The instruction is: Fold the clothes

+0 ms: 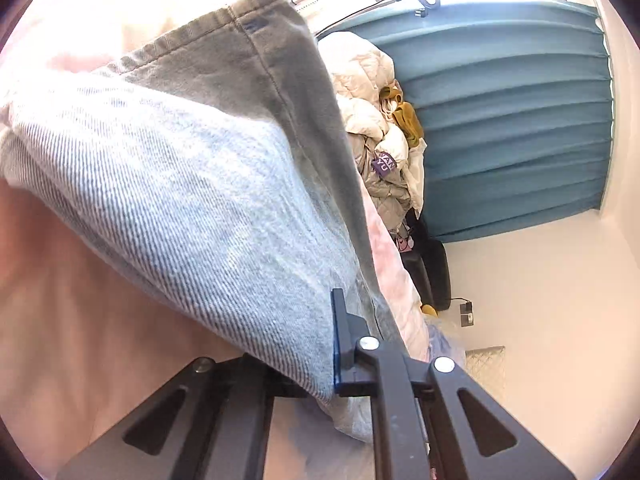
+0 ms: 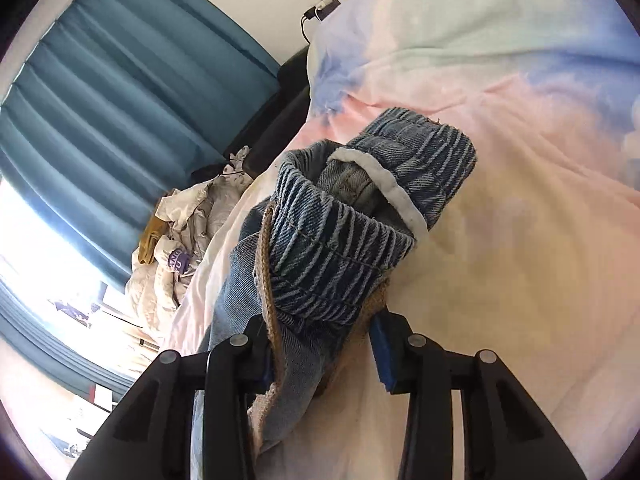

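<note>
A pair of light blue jeans [image 1: 192, 184] fills the left wrist view, its hem at the top, hanging over a pastel bed sheet [image 1: 72, 300]. My left gripper [image 1: 316, 364] is shut on the edge of the denim. In the right wrist view the bunched elastic waistband of the jeans [image 2: 340, 240] stands up between the fingers. My right gripper [image 2: 324, 356] is shut on this waistband, the cloth thick between the blue pads [image 2: 382, 356], above the bed sheet [image 2: 500, 220].
A heap of pale clothes with a yellow item [image 1: 384, 128] lies at the bed's far edge, and shows in the right wrist view [image 2: 180, 240] too. A teal curtain [image 1: 512, 120] hangs behind. A dark chair [image 1: 432, 272] and a wall socket [image 1: 466, 312] stand by the white wall.
</note>
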Available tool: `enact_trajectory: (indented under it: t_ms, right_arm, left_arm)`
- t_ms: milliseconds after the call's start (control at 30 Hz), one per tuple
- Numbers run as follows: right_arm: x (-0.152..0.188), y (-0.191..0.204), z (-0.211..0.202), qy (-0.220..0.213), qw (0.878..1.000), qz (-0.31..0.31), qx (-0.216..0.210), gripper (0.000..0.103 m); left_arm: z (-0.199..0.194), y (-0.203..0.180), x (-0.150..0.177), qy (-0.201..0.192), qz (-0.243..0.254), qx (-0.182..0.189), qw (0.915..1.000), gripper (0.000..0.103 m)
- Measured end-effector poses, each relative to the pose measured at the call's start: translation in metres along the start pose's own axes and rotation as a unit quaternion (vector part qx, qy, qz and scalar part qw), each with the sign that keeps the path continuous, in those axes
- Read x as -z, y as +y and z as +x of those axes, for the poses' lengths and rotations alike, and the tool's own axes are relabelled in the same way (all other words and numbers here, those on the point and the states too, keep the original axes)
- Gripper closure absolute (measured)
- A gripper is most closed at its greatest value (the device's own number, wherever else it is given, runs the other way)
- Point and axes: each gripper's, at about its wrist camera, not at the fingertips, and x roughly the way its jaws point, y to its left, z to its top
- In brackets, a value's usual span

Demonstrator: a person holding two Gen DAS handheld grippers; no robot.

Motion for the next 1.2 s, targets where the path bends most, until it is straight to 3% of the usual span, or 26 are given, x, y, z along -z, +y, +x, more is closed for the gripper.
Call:
enact_trajectory:
  t_ms: [233,333,433,567,700,800,933,1067,1200]
  right_arm:
    - [0.005,-0.039,-0.09,-0.009,1.0,0.009,0.009,0.066]
    - [0.017,-0.065,-0.132,-0.012,1.0,0.009,0.021,0.066]
    - [0.036,-0.083,-0.16,-0.006,0.999,-0.007,0.051,0.066]
    - [0.052,-0.104,-0.172,0.005,0.997,-0.018,0.071,0.067]
    - [0.067,-0.118,-0.168,0.009,0.997,-0.004,0.082,0.066]
    - [0.072,-0.127,-0.166,0.015,0.997,0.008,0.078,0.064]
    - [0.078,-0.141,-0.164,0.023,0.997,0.037,0.063,0.057]
    - [0.084,-0.152,-0.169,0.025,0.997,0.06,0.052,0.049]
    - [0.085,-0.154,-0.181,0.007,0.997,0.079,0.023,0.033]
  left_arm:
    - [-0.042,0.014,0.06,0.039,-0.028,-0.006,0.9988,0.097]
    - [-0.067,0.04,0.062,0.071,-0.038,-0.025,0.9964,0.097]
    - [-0.063,0.055,0.059,0.109,-0.059,-0.04,0.9915,0.097]
    - [-0.082,0.074,0.078,0.116,-0.046,-0.065,0.9901,0.096]
    - [-0.074,0.086,0.081,0.131,-0.058,-0.083,0.9862,0.096]
    - [-0.073,0.086,0.084,0.134,-0.048,-0.099,0.9849,0.089]
    - [-0.087,0.065,0.089,0.11,0.019,-0.143,0.9834,0.086]
    - [-0.11,0.042,0.101,0.092,0.079,-0.19,0.9743,0.082]
    - [-0.137,0.02,0.111,0.08,0.144,-0.208,0.9643,0.082]
